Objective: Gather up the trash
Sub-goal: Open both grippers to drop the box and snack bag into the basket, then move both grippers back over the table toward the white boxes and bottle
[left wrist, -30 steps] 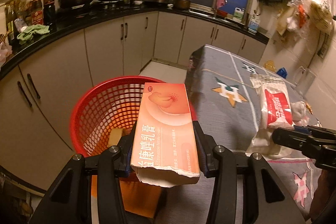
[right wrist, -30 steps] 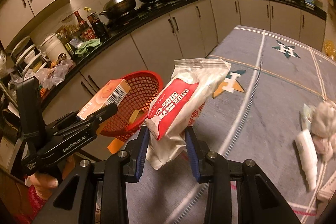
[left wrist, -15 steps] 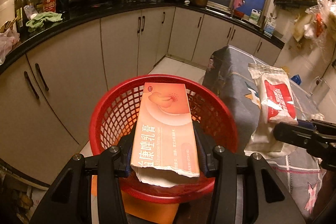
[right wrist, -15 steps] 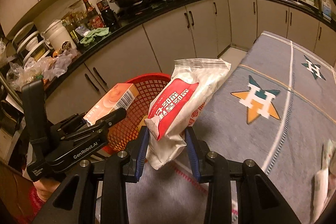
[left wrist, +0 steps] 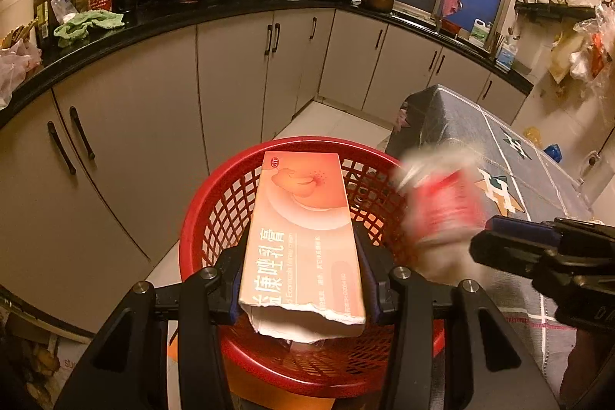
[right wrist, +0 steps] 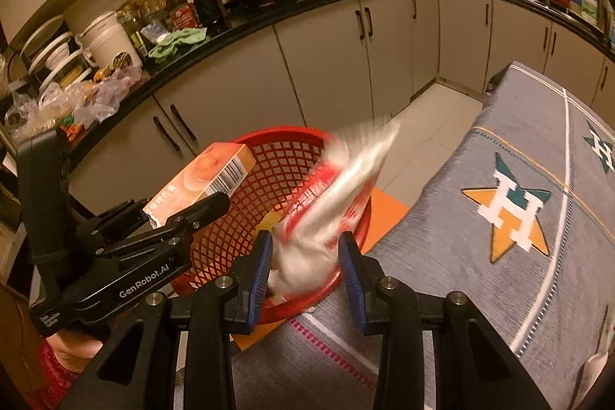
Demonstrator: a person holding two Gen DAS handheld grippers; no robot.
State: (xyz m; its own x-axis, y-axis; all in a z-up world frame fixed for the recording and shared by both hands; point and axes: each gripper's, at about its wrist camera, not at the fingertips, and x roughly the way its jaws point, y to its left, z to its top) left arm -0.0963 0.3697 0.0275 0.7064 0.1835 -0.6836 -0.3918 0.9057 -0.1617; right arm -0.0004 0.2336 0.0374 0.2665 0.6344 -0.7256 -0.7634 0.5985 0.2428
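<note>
On the left, the left gripper (left wrist: 301,289) is clamped on a torn orange box (left wrist: 303,237), held right above the red basket (left wrist: 200,229). To its right, the right gripper (right wrist: 305,266) has the red-and-white packet (right wrist: 338,191) between part-open jaws (too blurred to tell if it's gripped). Best let go only once both are fully inside the rim.
</note>
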